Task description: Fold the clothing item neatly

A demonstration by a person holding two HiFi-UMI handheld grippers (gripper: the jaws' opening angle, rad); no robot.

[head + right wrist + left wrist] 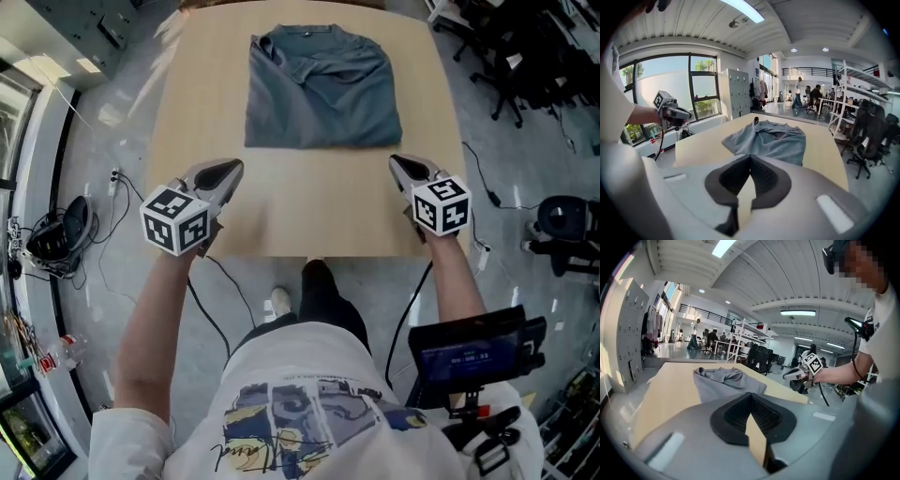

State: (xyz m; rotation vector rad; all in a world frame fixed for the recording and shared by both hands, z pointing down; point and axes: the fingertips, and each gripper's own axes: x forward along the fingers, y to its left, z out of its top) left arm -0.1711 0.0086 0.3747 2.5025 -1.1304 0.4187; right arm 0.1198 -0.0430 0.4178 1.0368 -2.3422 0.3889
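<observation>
Grey-blue cotton shirt [319, 89]: lay folded into a rough rectangle at twelve o'clock on the pale wooden desk [281, 216].
Left tongs [228, 171]: clenched, empty, at seven o'clock of it.
Right tongs [403, 166]: clenched, empty, at five o'clock.
Why: probably held clear to check the fold.

Left gripper [232, 169] and right gripper [397, 161]: grey shells, black-and-white marker cubes [176, 221]. Person wears white T-shirt [309, 412] (printed graphic on front) and dark trousers [323, 305].

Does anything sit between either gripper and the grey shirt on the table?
Nothing visible does. Only bare table lies between the grey shirt and the left gripper and right gripper, both shut, empty and short of its near edge.
</observation>
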